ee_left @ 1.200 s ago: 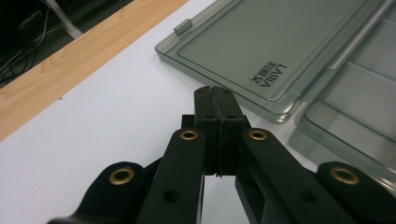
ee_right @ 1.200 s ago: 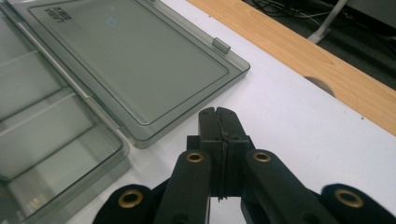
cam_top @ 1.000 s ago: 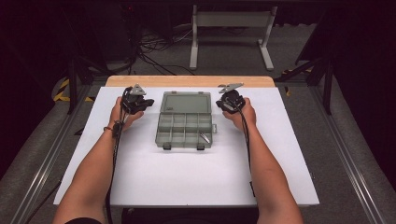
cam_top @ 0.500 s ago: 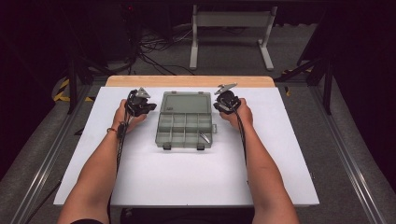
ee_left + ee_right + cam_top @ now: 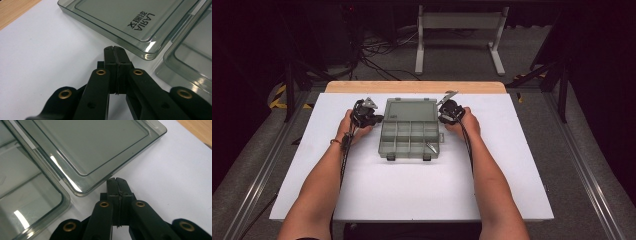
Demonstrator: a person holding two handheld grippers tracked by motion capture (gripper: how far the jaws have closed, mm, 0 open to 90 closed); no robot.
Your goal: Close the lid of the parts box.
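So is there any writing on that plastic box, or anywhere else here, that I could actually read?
"LARIA": black print on the box's open lid, upside down in the left gripper view.
Three Chinese characters beside it, same print: too blurred and inverted to read reliably.
Nothing legible elsewhere: the organizer box from above, the left gripper, the right gripper and the table show no text.

Open compartment box [image 5: 409, 129] lies between left gripper [image 5: 371, 119] and right gripper [image 5: 443, 116], lid flat beyond both.

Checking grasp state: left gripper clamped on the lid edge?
No, in the left gripper view the left gripper is shut on nothing, just short of the lid.
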